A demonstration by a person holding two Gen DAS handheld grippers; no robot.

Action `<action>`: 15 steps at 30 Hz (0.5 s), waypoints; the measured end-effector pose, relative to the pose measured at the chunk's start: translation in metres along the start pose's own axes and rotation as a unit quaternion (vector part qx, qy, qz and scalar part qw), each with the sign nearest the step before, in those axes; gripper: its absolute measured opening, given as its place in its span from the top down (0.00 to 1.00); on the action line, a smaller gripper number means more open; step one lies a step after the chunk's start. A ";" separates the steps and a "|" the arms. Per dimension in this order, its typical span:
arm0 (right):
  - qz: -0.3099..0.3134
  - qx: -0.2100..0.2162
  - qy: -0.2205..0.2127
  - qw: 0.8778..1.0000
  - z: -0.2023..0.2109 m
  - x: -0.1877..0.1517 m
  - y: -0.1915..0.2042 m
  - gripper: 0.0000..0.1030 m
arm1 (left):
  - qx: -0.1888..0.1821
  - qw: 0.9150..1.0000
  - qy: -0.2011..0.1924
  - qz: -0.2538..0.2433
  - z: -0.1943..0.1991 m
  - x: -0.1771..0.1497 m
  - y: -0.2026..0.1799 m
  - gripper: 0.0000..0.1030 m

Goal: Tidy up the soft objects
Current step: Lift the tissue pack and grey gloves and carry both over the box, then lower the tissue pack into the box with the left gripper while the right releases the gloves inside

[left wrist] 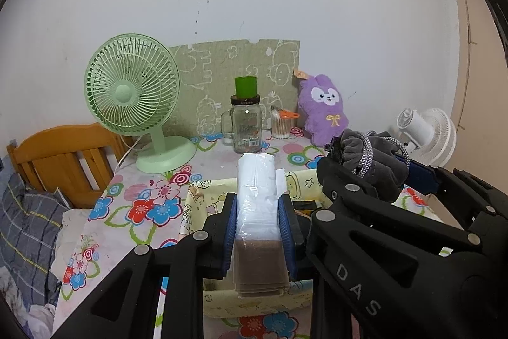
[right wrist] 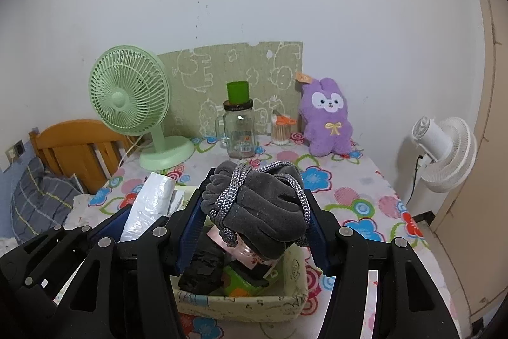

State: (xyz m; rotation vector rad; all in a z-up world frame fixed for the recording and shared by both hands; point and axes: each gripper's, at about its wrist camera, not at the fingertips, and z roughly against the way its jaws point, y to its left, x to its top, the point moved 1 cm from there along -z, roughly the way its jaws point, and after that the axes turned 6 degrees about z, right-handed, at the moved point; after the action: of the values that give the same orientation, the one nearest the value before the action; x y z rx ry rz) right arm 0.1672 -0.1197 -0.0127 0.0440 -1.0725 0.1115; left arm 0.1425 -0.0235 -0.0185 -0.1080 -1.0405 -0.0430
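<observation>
Two soft things are carried at once, and the views are taken in turn. From the left wrist, the left gripper (left wrist: 257, 231) is seen closed on a plastic-wrapped pack (left wrist: 256, 202), white above and brown toward its near end, which is held lengthwise between the blue pads over the pale yellow fabric basket (left wrist: 203, 189); the right gripper (left wrist: 365, 161) is seen alongside, with a grey drawstring pouch (left wrist: 371, 158) clamped at its tip. For the step judged to be in hand, placing both into the basket, the pack is best lowered flat along the free left side before the jaws are parted, so that it is not left propped on the rim. From the right wrist, the right gripper (right wrist: 254, 208) is shown shut on the pouch (right wrist: 257, 205), its braided cord wound over the top, directly above the basket (right wrist: 241, 304). Inside the basket are seen a folded black item (right wrist: 203, 269), something green with orange (right wrist: 238, 285), and a clear pink-trimmed packet (right wrist: 244, 253); the pouch would be best released onto this pile with the cord kept inside the walls. A purple plush rabbit (right wrist: 327, 119) is left standing at the back of the floral table (right wrist: 349, 180)
</observation>
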 end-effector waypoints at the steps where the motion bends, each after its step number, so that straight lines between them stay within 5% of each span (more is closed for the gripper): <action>1: -0.001 0.003 0.001 1.000 -0.003 0.000 0.000 0.40 | 0.002 1.000 0.002 0.000 -0.003 0.000 0.001 0.75; 15: -0.004 0.016 0.017 1.000 -0.043 -0.005 -0.003 0.40 | 0.001 1.000 0.022 0.000 -0.039 -0.003 0.005 0.74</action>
State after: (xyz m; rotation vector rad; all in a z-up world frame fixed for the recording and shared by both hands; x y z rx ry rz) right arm 0.2029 -0.1187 -0.0374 0.0754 -1.0363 0.1225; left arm 0.1750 -0.0233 -0.0406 -0.1040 -0.9970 -0.0438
